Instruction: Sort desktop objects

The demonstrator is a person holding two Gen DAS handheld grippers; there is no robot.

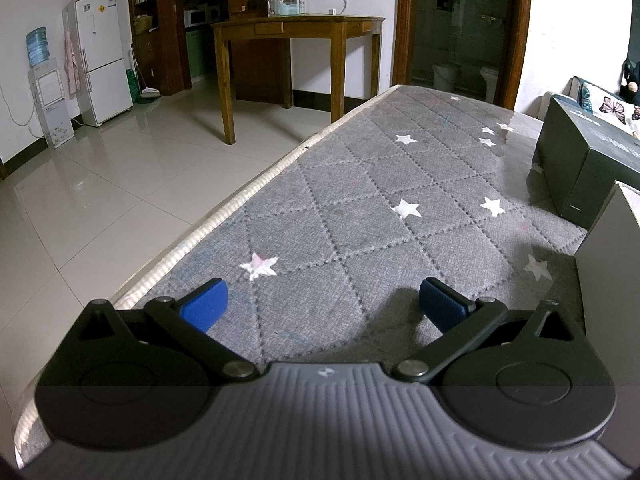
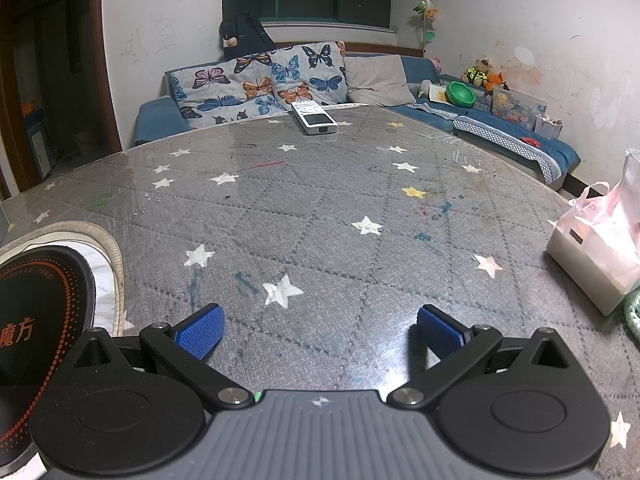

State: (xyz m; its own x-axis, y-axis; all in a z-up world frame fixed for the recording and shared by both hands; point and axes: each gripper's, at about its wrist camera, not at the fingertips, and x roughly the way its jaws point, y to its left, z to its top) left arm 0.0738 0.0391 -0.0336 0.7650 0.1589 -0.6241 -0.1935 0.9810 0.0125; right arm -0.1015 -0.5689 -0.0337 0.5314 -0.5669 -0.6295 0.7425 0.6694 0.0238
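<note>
Orange "魔方" on black round appliance (image 2: 36, 320).

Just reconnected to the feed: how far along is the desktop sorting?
Nothing looks sorted yet. Both the left tool and the right tool are open and empty over the table. Still loose: the white remote at the far edge, the pink bag and the dark boxes.

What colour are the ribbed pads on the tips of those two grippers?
Blue, on black arms. The right gripper's pads show it best in the right wrist view.
</note>
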